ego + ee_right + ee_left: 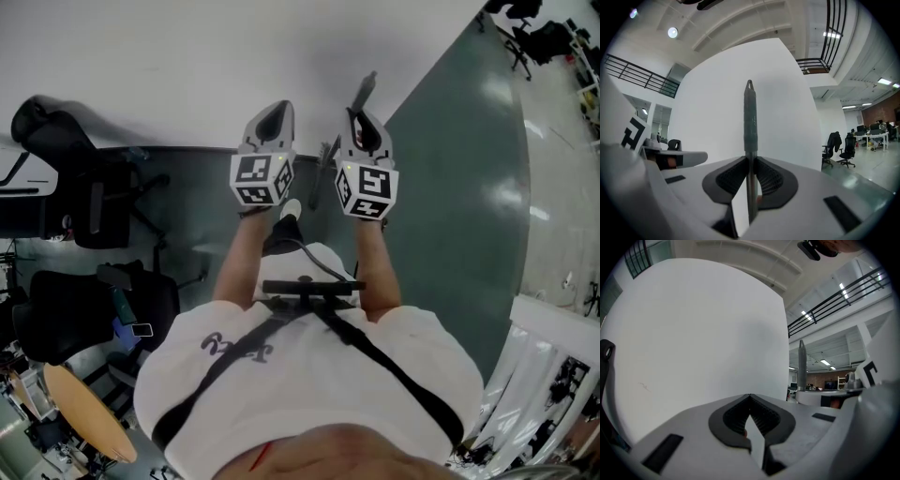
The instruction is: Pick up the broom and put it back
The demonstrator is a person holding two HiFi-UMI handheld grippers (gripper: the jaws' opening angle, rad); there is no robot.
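The broom shows as a thin grey handle standing upright, its pointed top end above the jaws. My right gripper is shut on it, pads pressed on either side of the pole. In the head view the handle's top sticks up past the right gripper, close to the white wall. Beside it, my left gripper is held level with nothing in it. In its own view the left gripper has its jaws meeting at the tips, facing the wall. The handle stands off to its right. The broom's head is hidden.
A big white wall stands right in front of both grippers. Black office chairs and a round wooden table are at the left. Green floor runs off to the right, where more chairs stand far away.
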